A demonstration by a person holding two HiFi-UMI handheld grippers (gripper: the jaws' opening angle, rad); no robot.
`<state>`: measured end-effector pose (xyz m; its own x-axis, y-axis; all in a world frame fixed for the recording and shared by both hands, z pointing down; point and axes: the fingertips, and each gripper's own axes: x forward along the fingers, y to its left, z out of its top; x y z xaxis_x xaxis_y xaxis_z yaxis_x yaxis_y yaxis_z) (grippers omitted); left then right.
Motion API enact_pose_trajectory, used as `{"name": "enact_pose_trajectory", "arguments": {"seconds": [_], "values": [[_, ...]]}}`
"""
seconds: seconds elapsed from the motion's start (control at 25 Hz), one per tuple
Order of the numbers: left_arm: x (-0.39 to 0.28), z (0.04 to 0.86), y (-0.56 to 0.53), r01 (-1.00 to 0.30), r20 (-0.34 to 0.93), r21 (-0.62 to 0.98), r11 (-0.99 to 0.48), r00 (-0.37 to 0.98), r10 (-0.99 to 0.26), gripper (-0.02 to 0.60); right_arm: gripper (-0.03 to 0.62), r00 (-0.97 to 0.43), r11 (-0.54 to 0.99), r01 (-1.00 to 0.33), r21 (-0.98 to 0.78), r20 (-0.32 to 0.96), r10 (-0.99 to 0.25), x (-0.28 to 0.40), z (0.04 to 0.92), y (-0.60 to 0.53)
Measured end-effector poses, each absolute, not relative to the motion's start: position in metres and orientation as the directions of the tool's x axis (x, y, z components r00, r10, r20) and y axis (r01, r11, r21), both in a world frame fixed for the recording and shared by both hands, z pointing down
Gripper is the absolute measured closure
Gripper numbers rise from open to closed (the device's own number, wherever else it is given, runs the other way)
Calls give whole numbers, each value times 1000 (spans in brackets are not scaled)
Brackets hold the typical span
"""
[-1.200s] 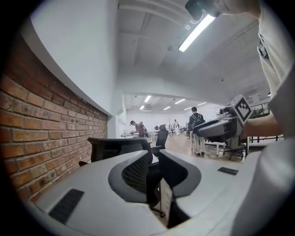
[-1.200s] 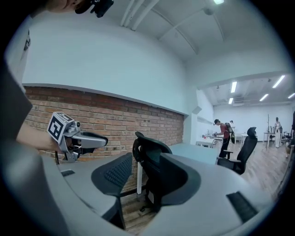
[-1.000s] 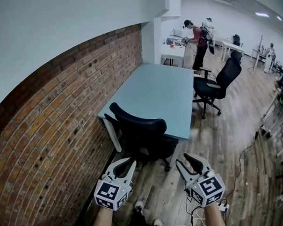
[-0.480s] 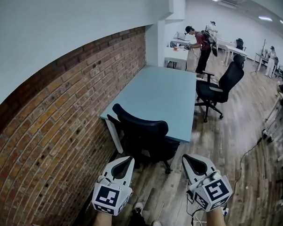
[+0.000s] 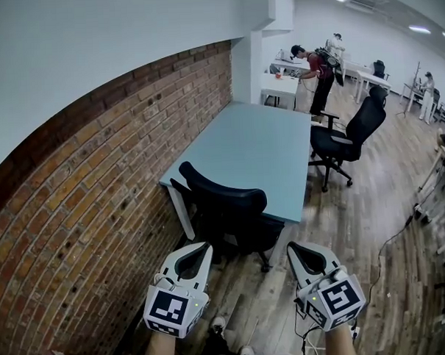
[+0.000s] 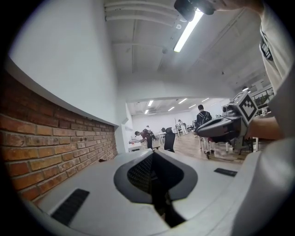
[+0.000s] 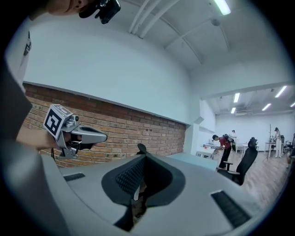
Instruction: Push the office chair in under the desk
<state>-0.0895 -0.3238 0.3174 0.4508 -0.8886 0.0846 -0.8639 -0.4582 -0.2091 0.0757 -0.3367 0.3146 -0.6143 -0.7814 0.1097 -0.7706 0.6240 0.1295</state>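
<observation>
Office chair (image 5: 225, 196) beyond hand-held grippers (image 5: 203, 249) (image 5: 292, 248)

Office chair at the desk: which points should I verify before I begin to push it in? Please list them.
1. Left gripper shut, nothing held: ok.
2. Right gripper shut, nothing held: ok.
3. Chair at the desk's near end, backrest toward the grippers: ok.
4. Grippers touching the backrest: not ok, both are apart from it.
5. Free room under the desk: cannot tell, the chair hides it.
6. Second chair away from the path: ok.
</observation>
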Motion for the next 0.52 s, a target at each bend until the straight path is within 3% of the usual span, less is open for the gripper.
{"name": "enact_pose_trajectory", "arguments": {"seconds": [0.52], "values": [[-89, 326, -333, -856, 94, -206, -474, 465, -880, 572, 576, -613, 627, -771, 113, 139, -778, 75, 333, -343]]}}
